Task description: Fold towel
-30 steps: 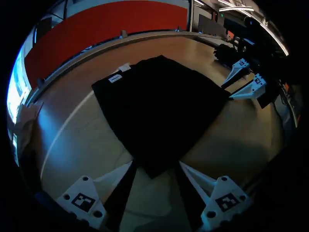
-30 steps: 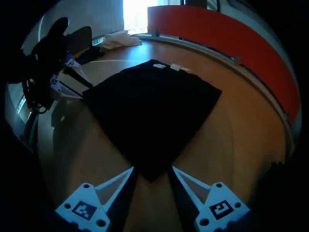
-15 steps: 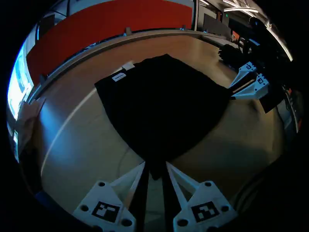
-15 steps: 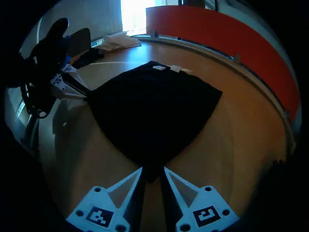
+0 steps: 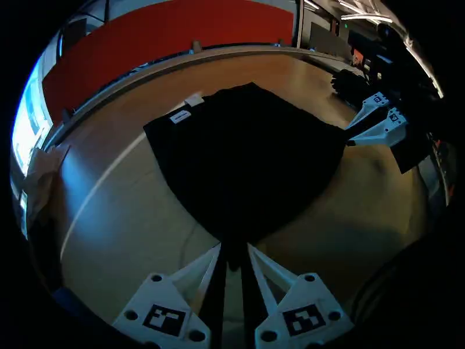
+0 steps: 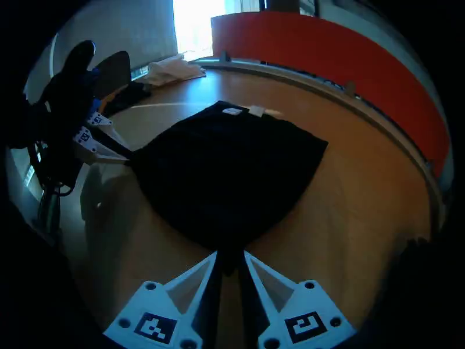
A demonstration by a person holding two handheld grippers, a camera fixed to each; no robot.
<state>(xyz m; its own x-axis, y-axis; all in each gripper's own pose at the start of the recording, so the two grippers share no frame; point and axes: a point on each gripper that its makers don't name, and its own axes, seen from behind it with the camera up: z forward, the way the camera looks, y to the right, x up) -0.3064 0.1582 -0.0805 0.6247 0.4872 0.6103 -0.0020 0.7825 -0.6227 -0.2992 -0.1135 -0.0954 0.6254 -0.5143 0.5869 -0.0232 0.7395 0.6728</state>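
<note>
Wooden table [image 5: 116, 198] below a red wall [image 5: 174, 29] carries the black towel [image 5: 244, 151], spread flat ahead of both pairs of jaws. The left gripper [image 5: 233, 256] is clenched on one corner, and the right gripper [image 6: 231, 259] on the neighbouring corner. Soft, light and limp, the cloth will likely sag between grips, so the corners are the sensible hold.

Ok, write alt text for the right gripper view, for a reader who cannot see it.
The right gripper pinches the near corner of a black towel spread on a wooden table. At the left, the left gripper grips another corner of it. A red panel runs behind the table.
</note>
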